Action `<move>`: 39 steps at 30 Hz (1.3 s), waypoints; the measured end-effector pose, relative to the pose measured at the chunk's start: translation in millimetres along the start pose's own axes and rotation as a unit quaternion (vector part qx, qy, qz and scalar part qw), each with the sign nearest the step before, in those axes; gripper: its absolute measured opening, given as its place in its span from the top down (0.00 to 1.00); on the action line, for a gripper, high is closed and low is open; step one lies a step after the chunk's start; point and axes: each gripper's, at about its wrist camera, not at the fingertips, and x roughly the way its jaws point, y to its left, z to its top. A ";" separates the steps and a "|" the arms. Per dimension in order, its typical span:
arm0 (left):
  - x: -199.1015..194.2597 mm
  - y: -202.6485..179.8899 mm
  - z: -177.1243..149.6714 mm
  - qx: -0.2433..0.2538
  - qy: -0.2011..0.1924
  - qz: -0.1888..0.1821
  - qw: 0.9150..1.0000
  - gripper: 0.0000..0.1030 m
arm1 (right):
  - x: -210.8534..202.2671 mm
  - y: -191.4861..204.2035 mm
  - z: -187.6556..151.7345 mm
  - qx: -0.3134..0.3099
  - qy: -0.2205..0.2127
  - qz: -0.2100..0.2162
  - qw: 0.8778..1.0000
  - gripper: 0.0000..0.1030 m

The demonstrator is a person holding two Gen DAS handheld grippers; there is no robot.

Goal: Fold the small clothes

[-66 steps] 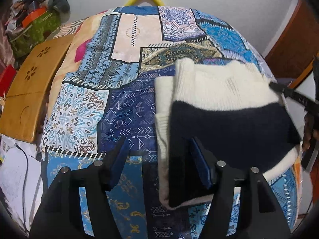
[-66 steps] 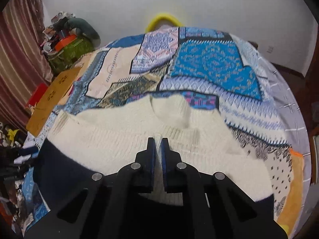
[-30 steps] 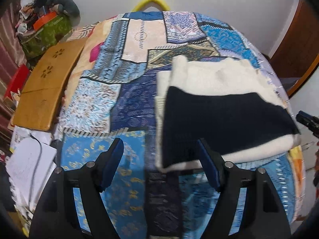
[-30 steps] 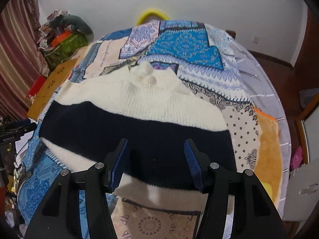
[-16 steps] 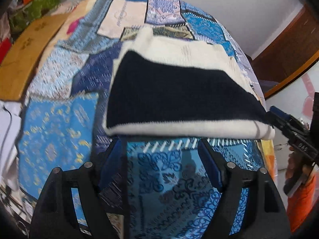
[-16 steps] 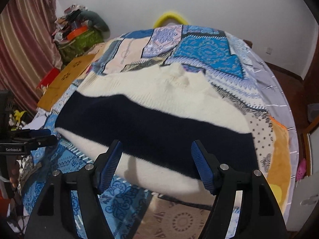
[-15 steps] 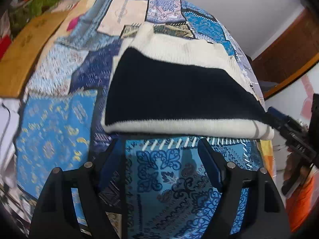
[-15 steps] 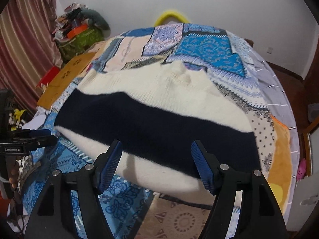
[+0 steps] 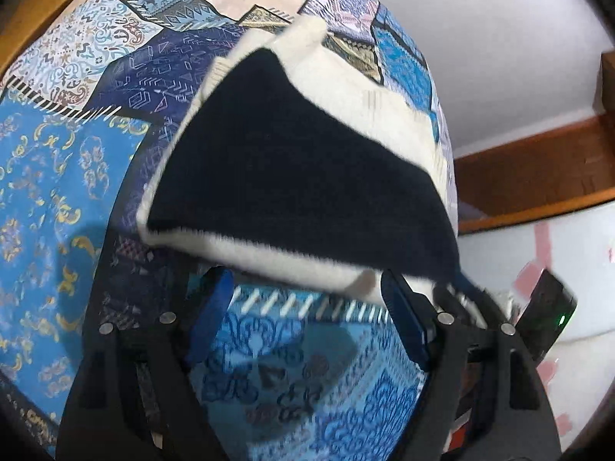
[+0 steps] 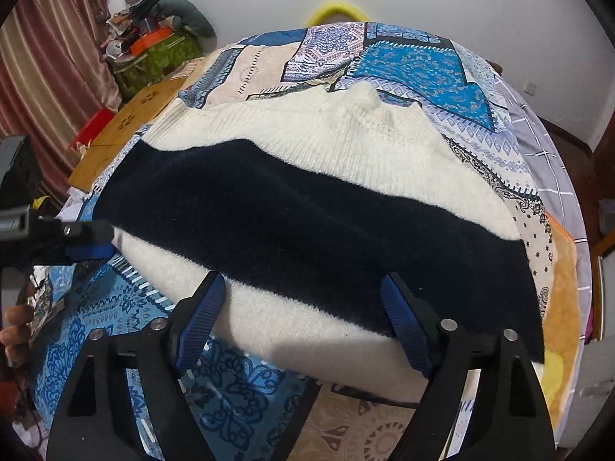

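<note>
a folded cream and navy sweater lies flat on the patchwork bedspread of the bed, filling the middle of the right wrist frame and the upper centre of the left wrist frame. the right gripper hovers over the sweater's near cream edge, its blue-padded fingers opening wide, gripping nothing. the left gripper sits at the sweater's corner, lower centre of its frame, fingers spread wide with only bedspread between them. a wooden board lies at the left of the bed.
</note>
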 end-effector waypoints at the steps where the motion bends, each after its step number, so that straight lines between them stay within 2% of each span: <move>1: 1.3 1.3 2.7 -0.007 0.000 -0.005 1.000 0.25 | 0.7 0.4 -0.4 -0.001 0.000 0.000 1.000 0.20; 10: 15.2 17.8 34.0 -0.093 0.001 -0.074 0.993 0.25 | 3.5 0.4 0.1 -0.006 0.005 0.007 1.000 0.18; 13: 20.6 21.8 44.5 -0.116 -0.003 -0.087 0.989 0.25 | 3.7 0.4 0.6 -0.008 0.009 0.009 1.000 0.18; 14: 20.5 23.1 45.8 -0.118 -0.007 -0.087 0.989 0.29 | 3.7 0.3 0.6 -0.008 0.010 0.010 1.000 0.18; 16: 22.7 23.7 50.6 -0.123 -0.019 -0.065 0.990 0.45 | 3.3 0.6 1.1 -0.009 0.012 0.011 1.000 0.18; 17: 22.8 25.1 50.7 -0.122 -0.023 -0.056 0.991 0.58 | 3.0 0.6 1.5 -0.008 0.013 0.012 1.000 0.18; 18: 24.0 25.4 52.7 -0.117 -0.027 -0.048 0.992 0.64 | 2.4 0.4 2.0 -0.006 0.014 0.014 1.000 0.18; 21: 21.8 21.5 55.6 -0.087 -0.040 -0.034 0.995 0.74 | -1.9 -0.9 4.2 -0.001 0.014 0.018 1.000 0.19; 24: 5.2 11.4 54.4 -0.043 -0.069 -0.008 0.997 0.76 | -9.1 -3.6 6.1 0.006 0.009 0.023 1.000 0.20; 29: -38.8 2.2 49.8 0.011 -0.116 0.037 0.992 0.77 | -31.2 -9.9 12.2 0.012 -0.021 0.015 1.000 0.20; 32: -75.7 0.8 49.9 0.041 -0.159 0.088 0.982 0.77 | -42.1 -14.0 16.2 0.013 -0.036 0.012 0.999 0.20; 36: -114.3 -3.2 52.6 0.068 -0.216 0.160 0.961 0.78 | -42.6 -17.9 18.0 0.013 -0.041 0.007 0.999 0.20; 39: -130.3 -9.9 55.9 0.087 -0.233 0.188 0.950 0.78 | -34.7 -17.0 16.1 0.015 -0.031 0.012 0.999 0.20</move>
